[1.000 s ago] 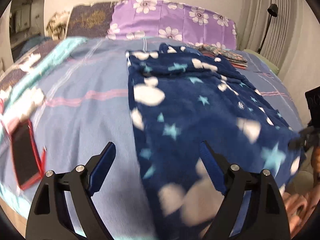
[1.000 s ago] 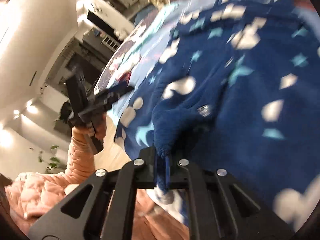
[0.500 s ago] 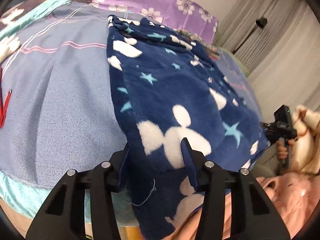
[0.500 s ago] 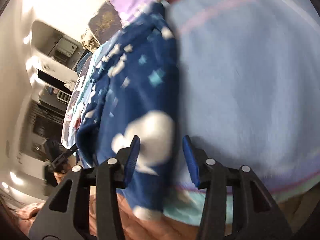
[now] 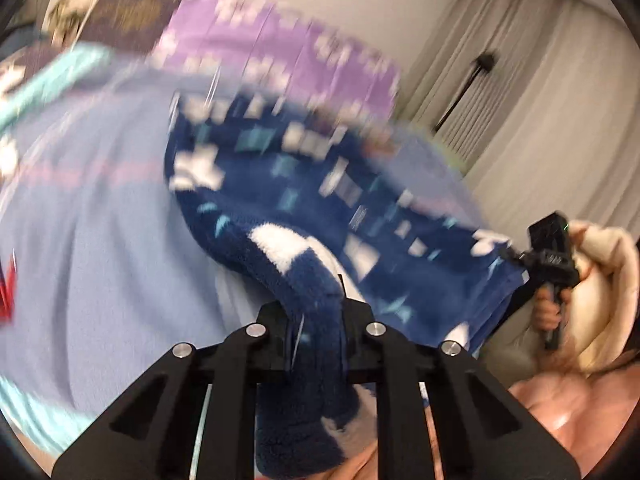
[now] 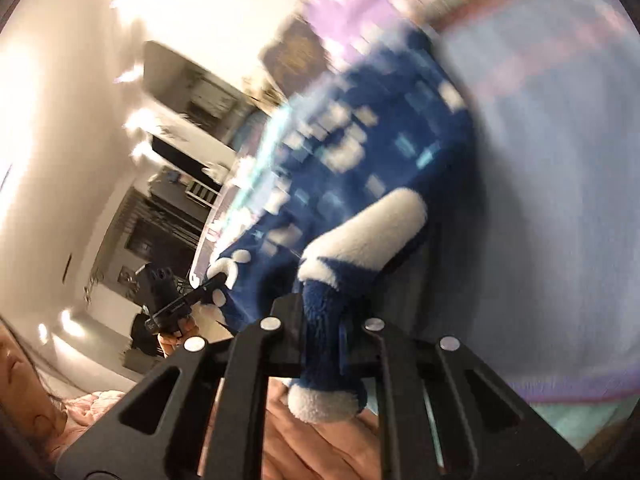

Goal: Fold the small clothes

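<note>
left wrist view: left gripper (image 5: 316,320) has just closed its fingers (image 5: 348,312) tight on a bunched near-edge corner of the navy fleece garment (image 5: 288,184), which lies spread toward the purple pillow (image 5: 280,56) on the blue bed sheet (image 5: 88,220); right gripper (image 5: 516,258) pinches the garment's other near corner. right wrist view: right gripper (image 6: 320,320) fingers, just closed, clamp a navy-and-white fold of the garment (image 6: 360,152) at the bed's near edge, left gripper (image 6: 218,280) holding the far corner, picture blurred.
</note>
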Demonstrator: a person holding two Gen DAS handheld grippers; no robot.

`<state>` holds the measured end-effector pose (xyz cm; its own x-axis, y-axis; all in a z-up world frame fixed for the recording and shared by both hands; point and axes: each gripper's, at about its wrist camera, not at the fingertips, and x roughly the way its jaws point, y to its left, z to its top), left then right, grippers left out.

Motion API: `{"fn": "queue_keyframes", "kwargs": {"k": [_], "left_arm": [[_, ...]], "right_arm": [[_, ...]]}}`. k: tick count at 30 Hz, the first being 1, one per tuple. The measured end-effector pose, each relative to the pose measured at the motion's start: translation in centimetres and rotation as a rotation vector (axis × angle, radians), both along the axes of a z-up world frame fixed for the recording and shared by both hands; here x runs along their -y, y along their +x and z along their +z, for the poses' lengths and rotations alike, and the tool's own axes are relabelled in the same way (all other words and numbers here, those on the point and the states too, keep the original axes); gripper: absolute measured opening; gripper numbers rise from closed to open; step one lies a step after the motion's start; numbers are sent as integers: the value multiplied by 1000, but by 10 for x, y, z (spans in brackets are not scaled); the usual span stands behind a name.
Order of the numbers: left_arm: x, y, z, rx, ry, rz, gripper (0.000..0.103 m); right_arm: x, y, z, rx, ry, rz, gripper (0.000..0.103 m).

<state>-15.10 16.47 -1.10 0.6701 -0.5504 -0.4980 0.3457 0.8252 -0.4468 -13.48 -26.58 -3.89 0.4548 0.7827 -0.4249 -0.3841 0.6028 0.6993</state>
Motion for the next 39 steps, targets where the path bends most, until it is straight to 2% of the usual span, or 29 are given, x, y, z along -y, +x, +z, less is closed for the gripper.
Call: {"fn": "queue_keyframes", "kwargs": {"k": [3, 6, 9, 11, 13, 14, 17, 21, 25, 29, 32, 35, 38, 39], "left_arm": [[-5, -6, 43, 139, -56, 28, 16], [-15, -17, 64, 213, -145, 39, 15], [-19, -41, 79, 301, -211, 26, 15], [-19, -65, 94, 376, -215, 23, 15], [-16, -77, 103, 413, -193, 34, 15], [-13, -78, 107, 419, -173, 39, 16], [-9, -56, 105, 370, -147, 57, 16], [-14, -19, 96, 296, -177, 89, 16], [-22, 13, 100, 251, -194, 115, 16], [-23, 52, 110, 224, -167, 154, 17], [-26, 98, 112, 171, -147, 186, 17], [-28, 138, 104, 118, -115, 207, 17], [-31, 185, 79, 24, -91, 231, 18], [-33, 206, 62, -28, -81, 246, 19]], "right_arm": [[1, -2, 38, 117, 21, -18, 10], [4, -9, 58, 187, 53, -37, 10], [17, -33, 78, 289, 144, -47, 10], [33, -53, 93, 366, 160, -66, 10], [43, -69, 106, 438, 112, -99, 10], [44, -66, 107, 445, 93, -107, 10], [39, -47, 102, 416, 72, -107, 10], [31, -2, 93, 371, 96, -106, 10], [32, 61, 93, 305, 155, -132, 11], [32, 116, 97, 260, 179, -153, 11], [25, 165, 95, 217, 163, -176, 11], [15, 217, 80, 144, 121, -199, 11], [3, 261, 52, 56, 42, -227, 11], [0, 272, 41, 27, 13, -234, 11]]}}
